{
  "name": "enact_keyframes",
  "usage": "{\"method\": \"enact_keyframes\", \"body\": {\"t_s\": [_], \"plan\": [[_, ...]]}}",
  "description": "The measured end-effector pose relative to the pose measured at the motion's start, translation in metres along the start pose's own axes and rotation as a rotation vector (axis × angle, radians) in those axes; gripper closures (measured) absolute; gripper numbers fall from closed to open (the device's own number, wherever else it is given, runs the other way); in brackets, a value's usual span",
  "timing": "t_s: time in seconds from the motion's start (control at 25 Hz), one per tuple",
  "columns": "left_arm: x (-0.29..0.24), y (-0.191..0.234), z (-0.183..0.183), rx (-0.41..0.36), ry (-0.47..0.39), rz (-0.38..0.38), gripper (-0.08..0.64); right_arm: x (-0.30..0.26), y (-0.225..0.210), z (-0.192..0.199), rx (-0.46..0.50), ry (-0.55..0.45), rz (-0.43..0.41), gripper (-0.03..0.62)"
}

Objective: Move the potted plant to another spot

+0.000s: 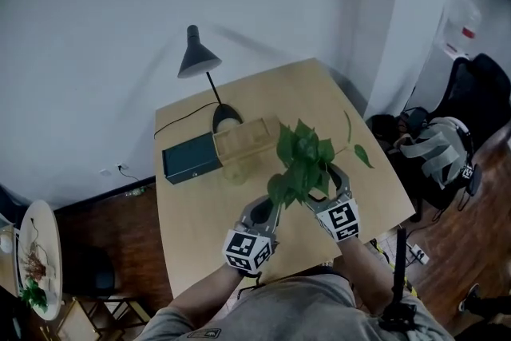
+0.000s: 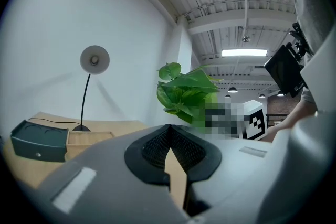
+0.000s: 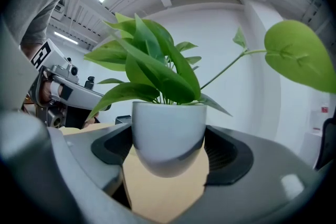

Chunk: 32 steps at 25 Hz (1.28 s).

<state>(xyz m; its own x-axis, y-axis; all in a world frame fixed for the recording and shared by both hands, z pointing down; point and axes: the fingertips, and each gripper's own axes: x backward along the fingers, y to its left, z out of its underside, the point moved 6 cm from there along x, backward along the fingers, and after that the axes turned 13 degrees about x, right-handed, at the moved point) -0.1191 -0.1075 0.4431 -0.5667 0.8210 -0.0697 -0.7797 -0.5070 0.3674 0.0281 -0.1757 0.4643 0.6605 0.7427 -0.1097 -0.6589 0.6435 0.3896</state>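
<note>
The right gripper (image 3: 168,150) is closed on the pot (image 3: 168,126) of the potted plant (image 1: 303,160). In the right gripper view the white, round-bottomed pot sits squarely between the two jaws, and the dark ribbed pads (image 3: 226,153) press against its sides to left and right. The jaws are only as far apart as the pot is wide. Light wood shows below the pot's curved underside, but I cannot tell whether the pot rests on the table (image 1: 319,96) or hangs just clear of it. Green leaves (image 3: 152,65) rise straight up from the pot, and one long stem carries a single large leaf (image 3: 299,57) out to the side. The left gripper (image 2: 168,132) holds nothing. In its own view the two jaws are brought together with the tips meeting, and only a thin wedge of tabletop shows lower down between them. From the head view this gripper lies just beside the plant on its left, with its tip under the outer leaves, and its marker cube (image 1: 246,250) points back toward the person. The plant stands over the near middle of the table, in front of a shallow wooden tray (image 1: 246,138). A dark green box (image 1: 190,157) touches the tray on its left. A black desk lamp (image 1: 198,58) stands behind them near the wall, with its cord running off across the table.
</note>
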Motion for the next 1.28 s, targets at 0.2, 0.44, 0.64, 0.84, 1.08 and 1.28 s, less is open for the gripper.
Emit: {"method": "enact_keyframes", "body": {"t_s": [0.2,0.44,0.64,0.84,1.08,1.28], "plan": [[-0.061,-0.025,0.002,-0.008,-0.007,-0.015,0.558,0.002,-0.057,0.031,-0.01,-0.006,-0.023,0.157],[-0.118,-0.052,0.014,-0.007,0.014,-0.039,0.558,0.008,-0.103,0.066,-0.035,-0.005,-0.065,0.158],[-0.156,-0.068,0.026,0.003,0.048,-0.055,0.558,0.017,-0.129,0.095,-0.055,0.003,-0.085,0.158],[-0.187,-0.074,0.036,-0.001,0.101,-0.046,0.558,0.022,-0.142,0.119,-0.087,0.017,-0.082,0.158],[-0.208,-0.08,0.049,-0.02,0.168,-0.013,0.558,0.025,-0.148,0.142,-0.122,0.036,-0.064,0.16],[-0.216,-0.071,0.06,-0.012,0.211,-0.023,0.558,0.02,-0.148,0.158,-0.132,0.057,-0.064,0.16]]}}
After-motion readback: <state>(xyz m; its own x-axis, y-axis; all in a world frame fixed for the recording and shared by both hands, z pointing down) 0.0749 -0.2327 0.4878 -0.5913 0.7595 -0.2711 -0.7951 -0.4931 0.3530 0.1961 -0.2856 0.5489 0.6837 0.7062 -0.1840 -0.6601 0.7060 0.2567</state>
